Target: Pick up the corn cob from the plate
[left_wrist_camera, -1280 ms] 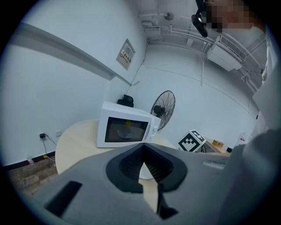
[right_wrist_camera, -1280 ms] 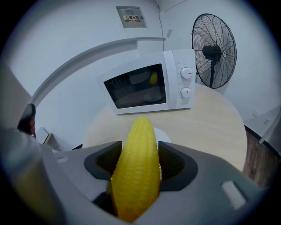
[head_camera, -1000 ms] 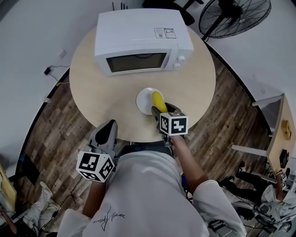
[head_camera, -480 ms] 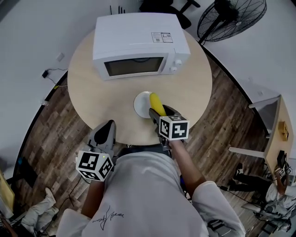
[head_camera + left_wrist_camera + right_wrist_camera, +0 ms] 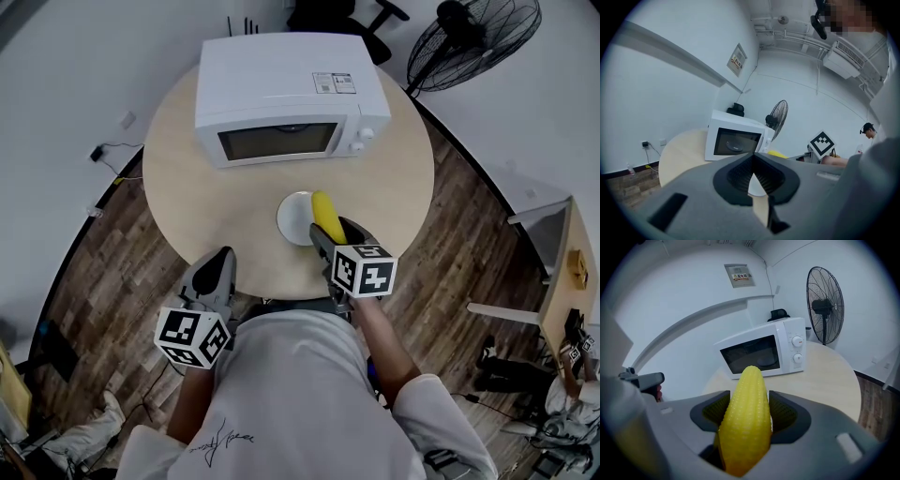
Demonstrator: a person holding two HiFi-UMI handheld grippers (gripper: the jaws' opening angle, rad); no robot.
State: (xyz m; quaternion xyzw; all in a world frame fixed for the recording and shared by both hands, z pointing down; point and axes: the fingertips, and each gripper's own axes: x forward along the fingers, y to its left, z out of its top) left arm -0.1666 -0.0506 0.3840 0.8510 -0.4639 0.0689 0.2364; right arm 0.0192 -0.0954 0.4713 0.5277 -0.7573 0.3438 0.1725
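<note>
Your right gripper [image 5: 747, 412] is clenched on the corn cob [image 5: 749, 380], with a ribbed pad pressing each side and the tapered tip sticking out past the jaws toward the far side. From the head view, the cob sits over the right edge of the white plate [image 5: 292, 218], but you cannot tell whether it touches the plate or hangs just above it. Your left gripper [image 5: 751, 174] has its jaws pressed together on nothing and sits at the near left rim of the round table [image 5: 183, 192], well apart from the plate.

On the far side of the plate stands a white microwave [image 5: 281, 89], door closed and facing you, with only bare tabletop between it and the cob. A black floor fan [image 5: 473, 37] stands off the table to the far right.

The cob's near end is buried between the jaws. The marker cube [image 5: 364, 271] covers the right gripper's body from above. A black chair [image 5: 361, 14] at the far edge is cut off.
</note>
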